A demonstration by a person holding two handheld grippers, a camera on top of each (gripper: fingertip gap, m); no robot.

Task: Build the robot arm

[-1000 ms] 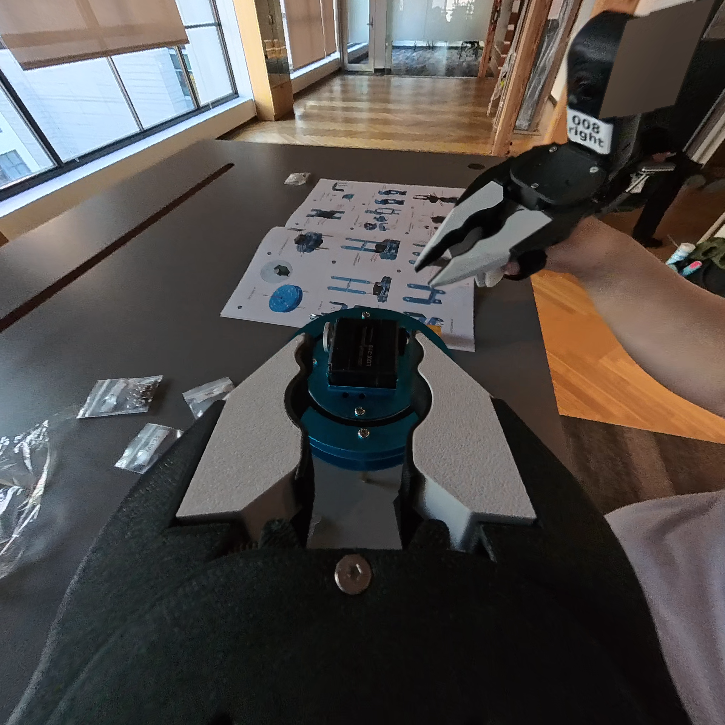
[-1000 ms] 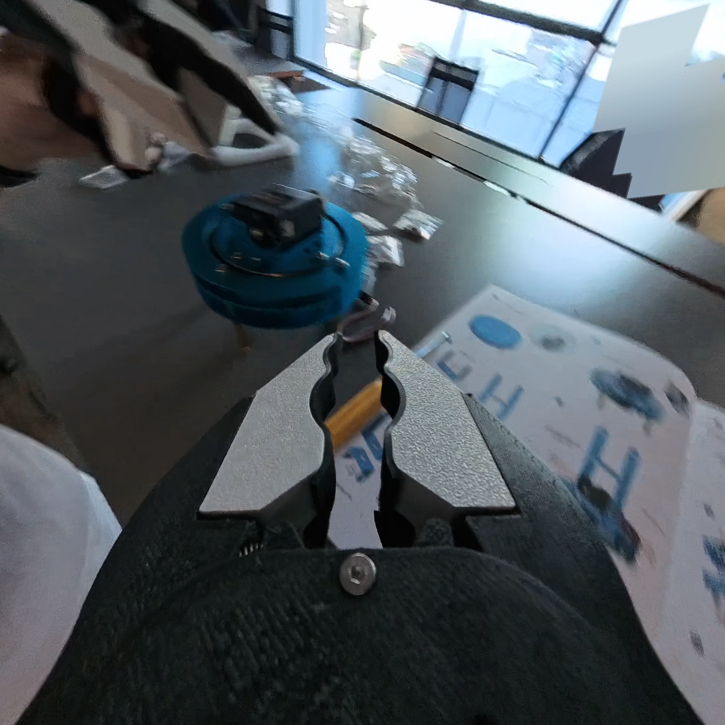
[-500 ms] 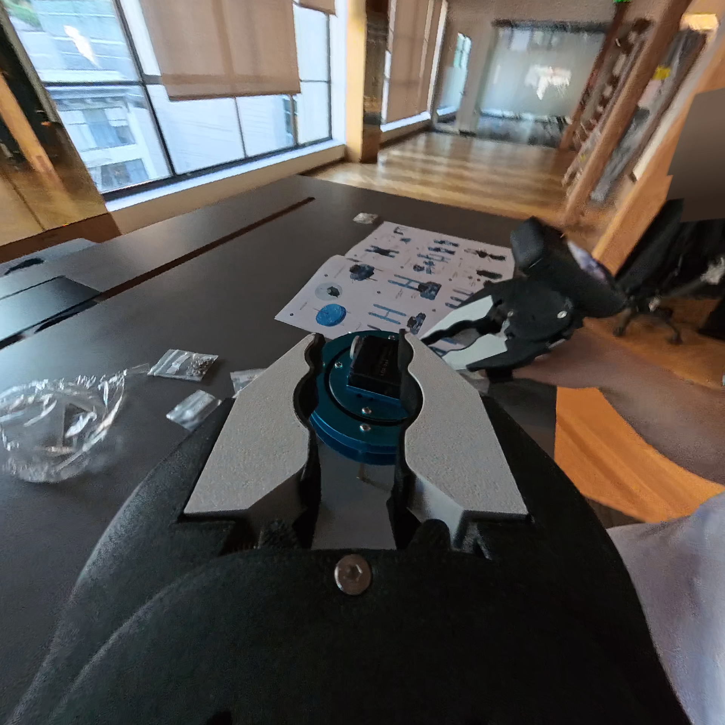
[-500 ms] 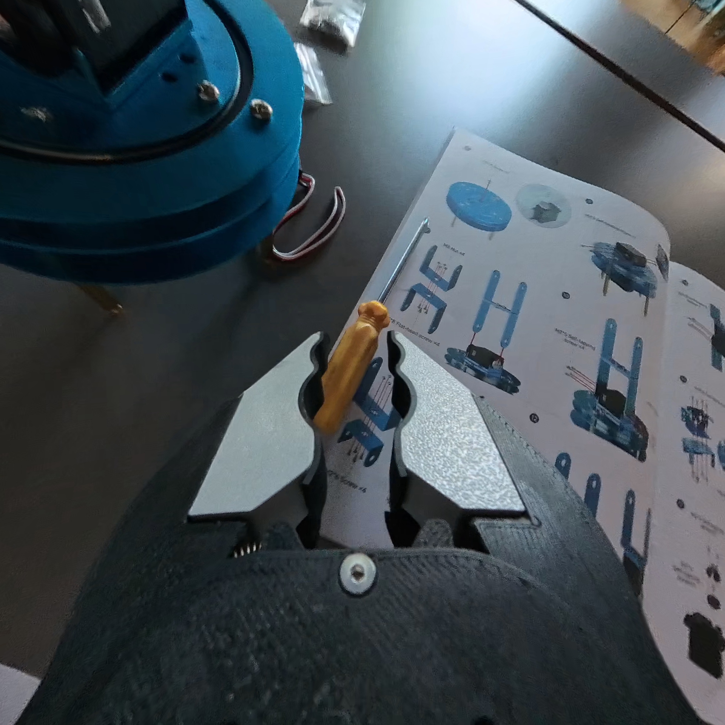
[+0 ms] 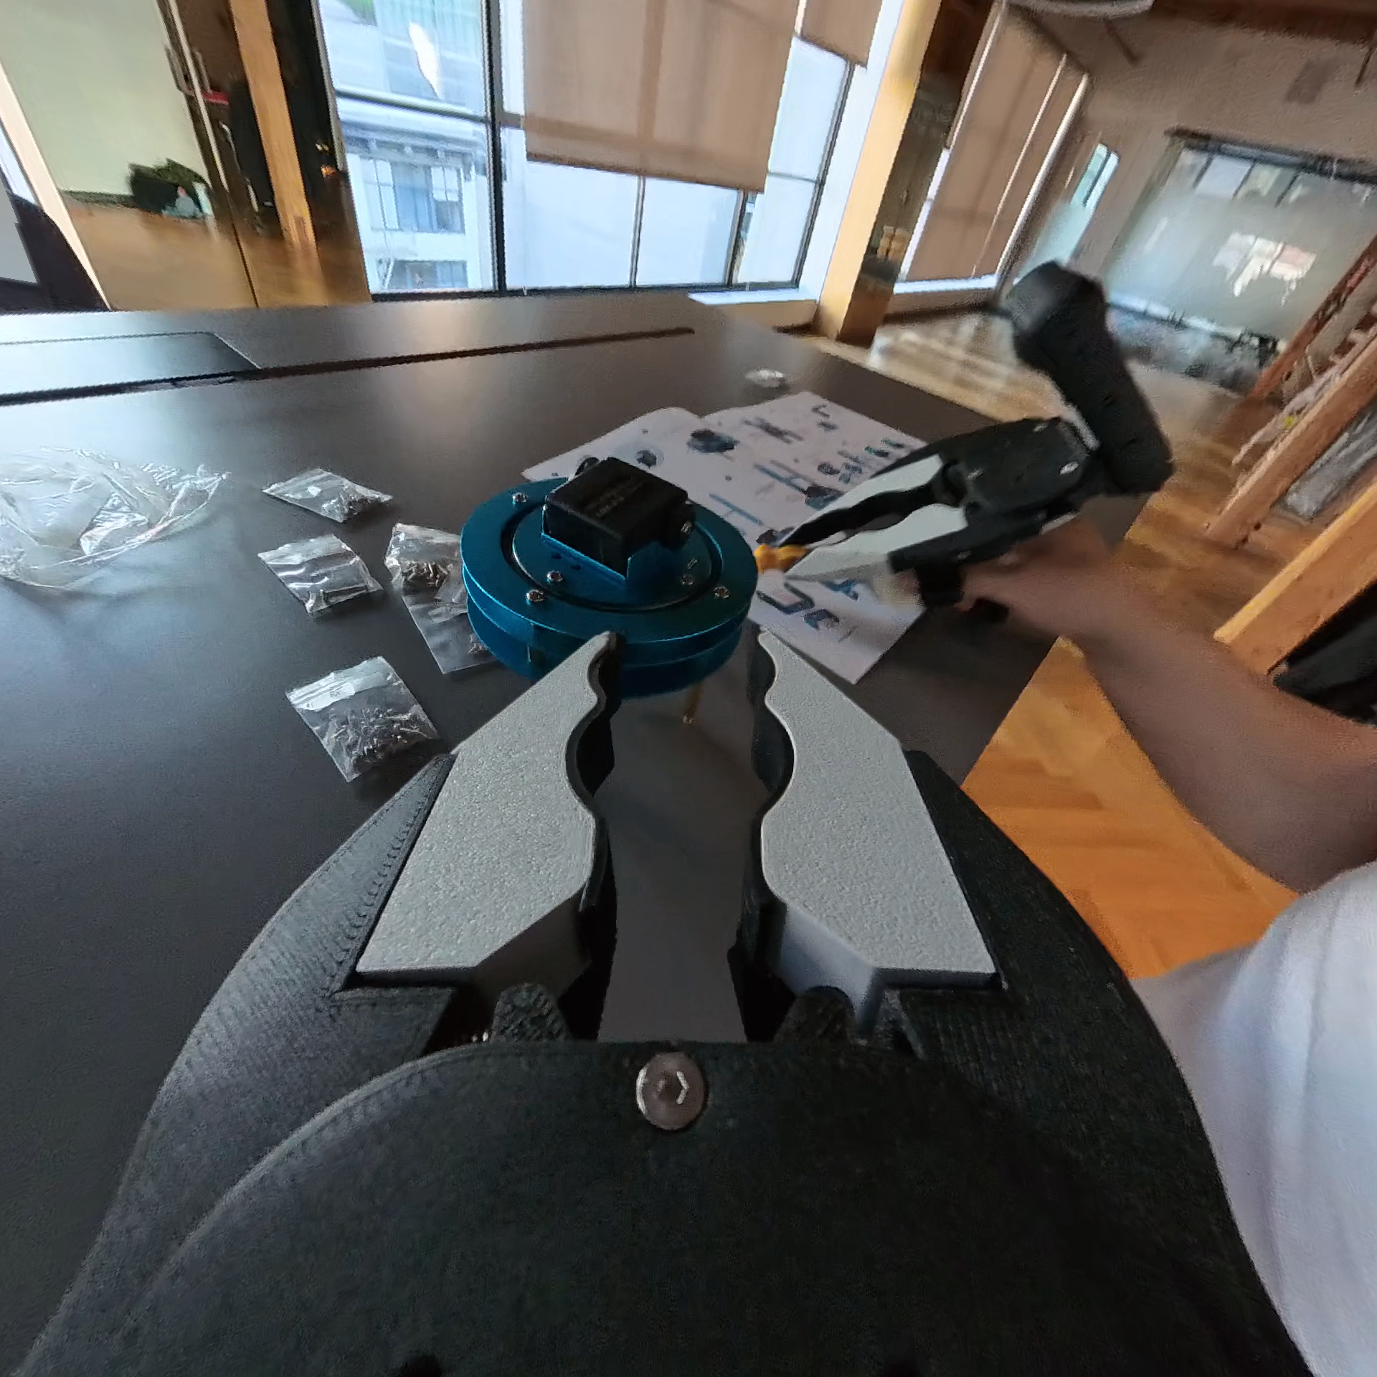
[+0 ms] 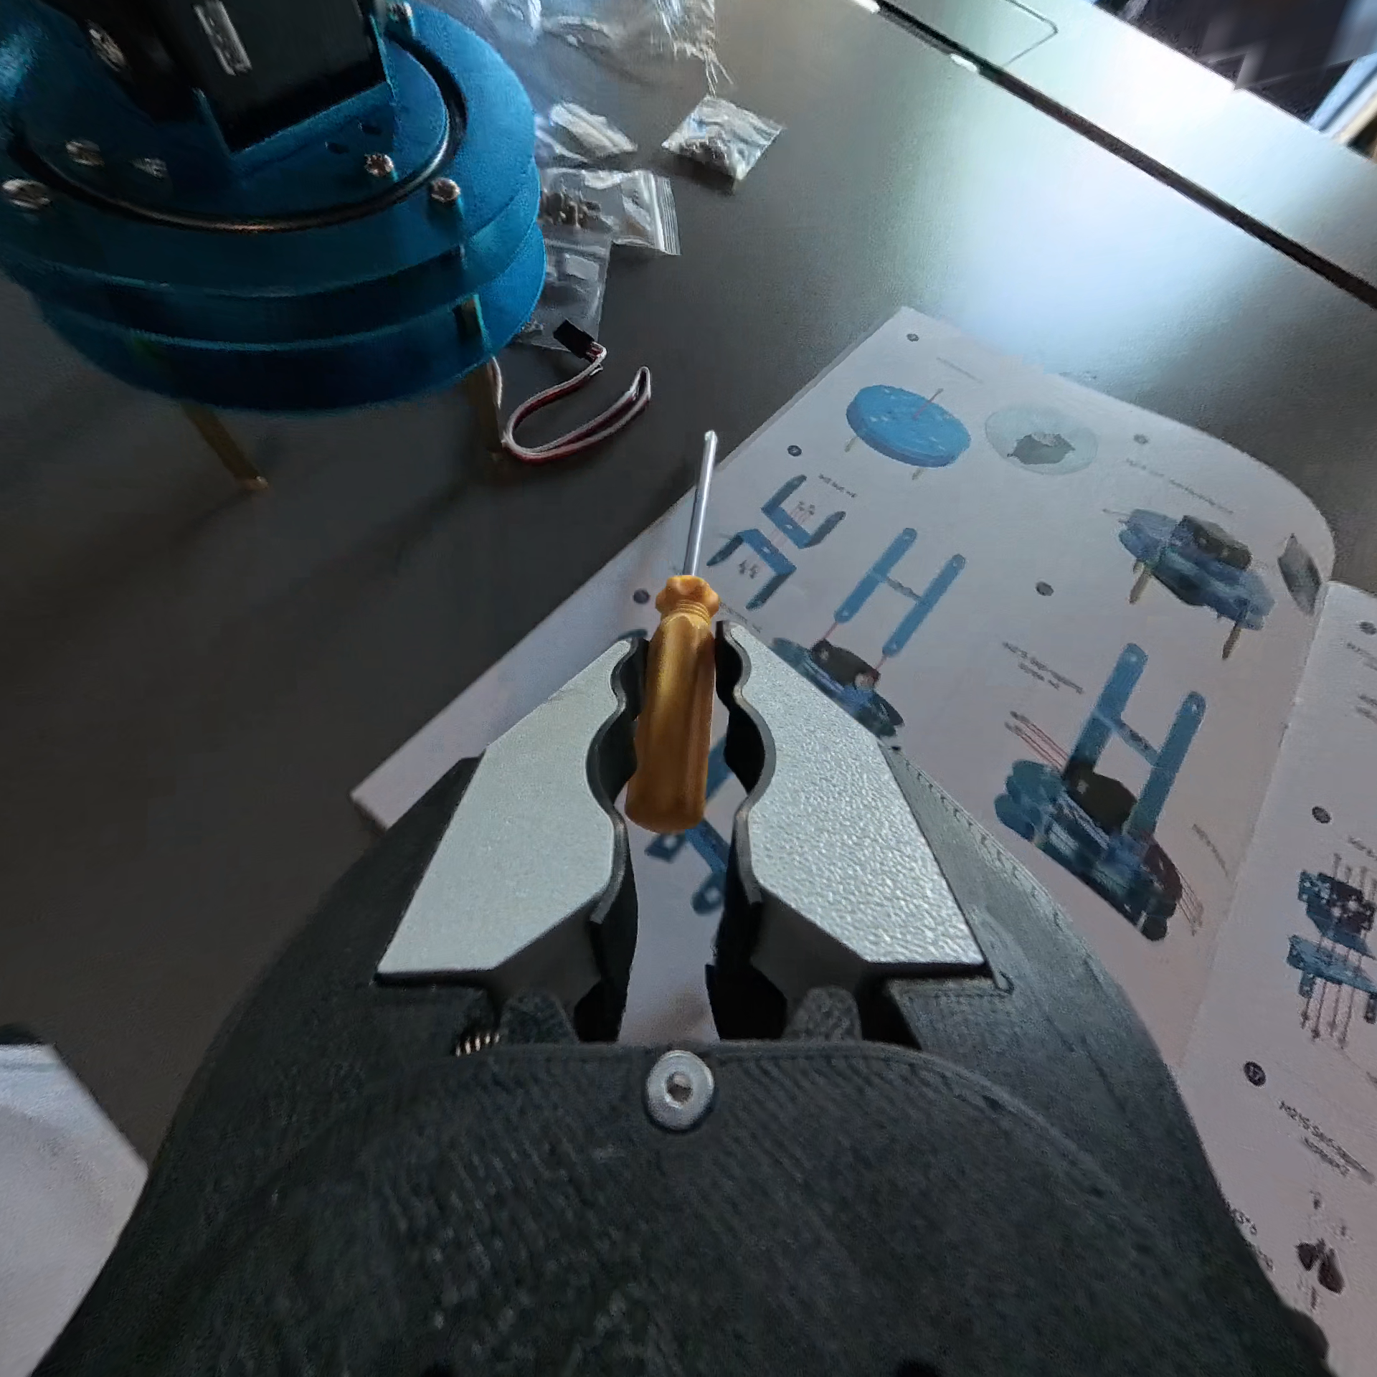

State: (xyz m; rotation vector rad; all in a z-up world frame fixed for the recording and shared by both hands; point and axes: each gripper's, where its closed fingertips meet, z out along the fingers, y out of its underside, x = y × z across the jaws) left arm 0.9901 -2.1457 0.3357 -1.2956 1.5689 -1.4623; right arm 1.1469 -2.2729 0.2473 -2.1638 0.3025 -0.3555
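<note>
Left gripper point(image 5: 682, 656) sits low and centre in the left wrist view, jaws spread with nothing between them, tips just short of the blue round base point(image 5: 603, 589). That base stands mid-frame on thin brass legs on the dark table point(image 5: 186, 745), a black motor block point(image 5: 615, 510) bolted on top. Small clear bags of screws point(image 5: 361, 715) lie left of it, crumpled plastic wrap point(image 5: 82, 499) at the far left edge. To the right, the right gripper point(image 5: 797, 551) comes in over the instruction sheet point(image 5: 752, 454), a glimpse of orange at its tips, a hand point(image 5: 1043, 589) behind it.

Over to the right wrist view: the right gripper point(image 6: 679, 644) fills the lower half, jaws nearly together around the orange handle of a small screwdriver point(image 6: 670, 738). The tips look to be touching the handle, though whether they grip firmly or it lies on the sheet I cannot tell. The steel shaft points to upper centre, towards a looped wire point(image 6: 581, 425) trailing from under the blue round base point(image 6: 298, 246) at upper left. The instruction sheet point(image 6: 1006, 596) covers the right side.

Risk, as I judge it: that handle is smooth and rounded, held only near the tips, so it could twist or slip out. The shaft could also snag the wire or nudge those thin legs.

Writing: the sheet has small captions beside its drawings, and the motor block carries faint lettering; I leave both unread. No brand marks made out.
</note>
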